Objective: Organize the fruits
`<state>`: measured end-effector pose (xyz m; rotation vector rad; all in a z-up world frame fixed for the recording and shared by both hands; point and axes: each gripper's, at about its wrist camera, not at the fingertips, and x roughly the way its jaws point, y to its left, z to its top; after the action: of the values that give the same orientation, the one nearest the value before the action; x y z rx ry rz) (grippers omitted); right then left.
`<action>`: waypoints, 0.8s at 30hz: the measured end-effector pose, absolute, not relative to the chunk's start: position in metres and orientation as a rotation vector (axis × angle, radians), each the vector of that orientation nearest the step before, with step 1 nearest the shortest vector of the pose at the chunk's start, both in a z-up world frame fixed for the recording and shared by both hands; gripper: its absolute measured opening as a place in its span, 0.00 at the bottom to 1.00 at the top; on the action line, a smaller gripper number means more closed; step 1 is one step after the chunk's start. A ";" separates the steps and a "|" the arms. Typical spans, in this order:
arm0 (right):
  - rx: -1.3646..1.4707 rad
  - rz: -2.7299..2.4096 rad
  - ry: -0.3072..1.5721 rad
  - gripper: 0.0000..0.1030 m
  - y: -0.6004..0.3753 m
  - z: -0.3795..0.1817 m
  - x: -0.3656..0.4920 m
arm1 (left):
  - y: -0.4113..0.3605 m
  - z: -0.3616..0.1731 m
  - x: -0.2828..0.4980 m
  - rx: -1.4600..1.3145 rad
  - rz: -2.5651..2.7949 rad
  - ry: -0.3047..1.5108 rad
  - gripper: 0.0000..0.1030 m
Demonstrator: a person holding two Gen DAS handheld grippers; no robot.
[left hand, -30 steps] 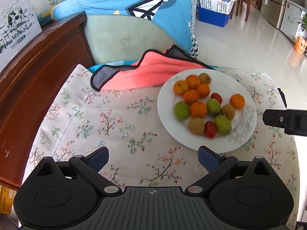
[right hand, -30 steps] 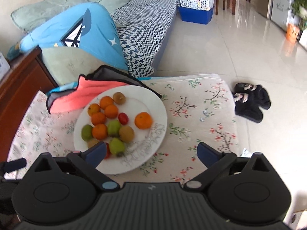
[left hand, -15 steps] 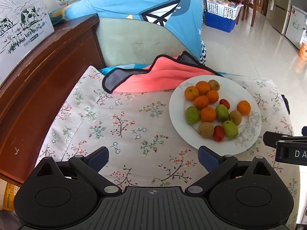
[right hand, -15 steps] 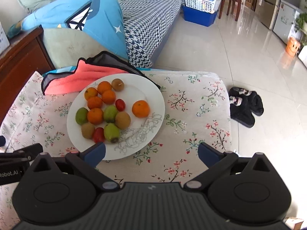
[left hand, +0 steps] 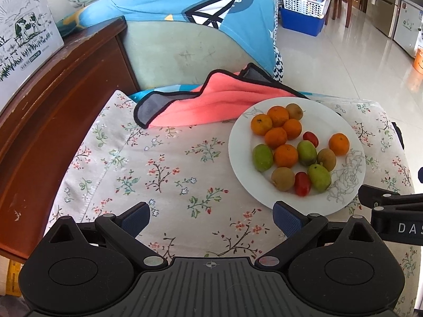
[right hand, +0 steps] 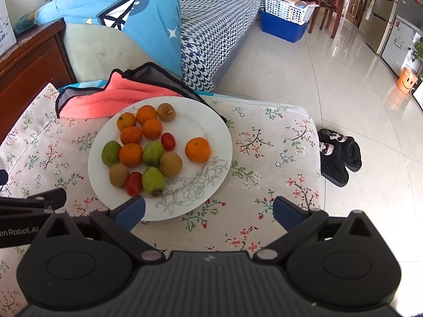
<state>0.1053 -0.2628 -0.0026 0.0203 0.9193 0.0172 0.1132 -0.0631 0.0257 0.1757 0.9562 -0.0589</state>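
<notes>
A white plate [left hand: 351, 132] [right hand: 211, 129] sits on a floral cloth and holds mixed fruit: several oranges [left hand: 284, 155] [right hand: 197, 149], green fruits [left hand: 319, 177] [right hand: 153, 180], brown kiwis [left hand: 283, 178] [right hand: 171, 164] and red tomatoes [left hand: 302, 183] [right hand: 133, 183]. My left gripper [left hand: 211, 218] is open and empty, above the cloth to the left of the plate. My right gripper [right hand: 208, 210] is open and empty, over the plate's near edge. Each gripper shows at the edge of the other's view.
A pink cloth with dark trim [left hand: 211, 103] [right hand: 105, 100] lies behind the plate. A wooden cabinet [left hand: 53, 100] stands at the left, a sofa with a blue cushion [left hand: 185, 8] behind. Black slippers [right hand: 338, 153] lie on the tiled floor to the right.
Both grippers have drawn back and risen a little, so the plate sits further ahead in both views. Both stay open. The fruit has not moved.
</notes>
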 end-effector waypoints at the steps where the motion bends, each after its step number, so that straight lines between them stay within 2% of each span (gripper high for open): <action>1: 0.020 0.017 0.920 0.99 -0.263 -0.003 0.106 | -0.064 0.025 0.114 0.177 -0.063 0.957 0.97; 24: -0.004 0.031 0.910 0.99 -0.263 -0.004 0.106 | -0.076 0.020 0.118 0.223 -0.069 0.961 0.97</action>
<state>0.1060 -0.2635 -0.0039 -0.0038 0.9102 0.0312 0.1183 -0.0758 0.0200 0.2230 0.9611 -0.0690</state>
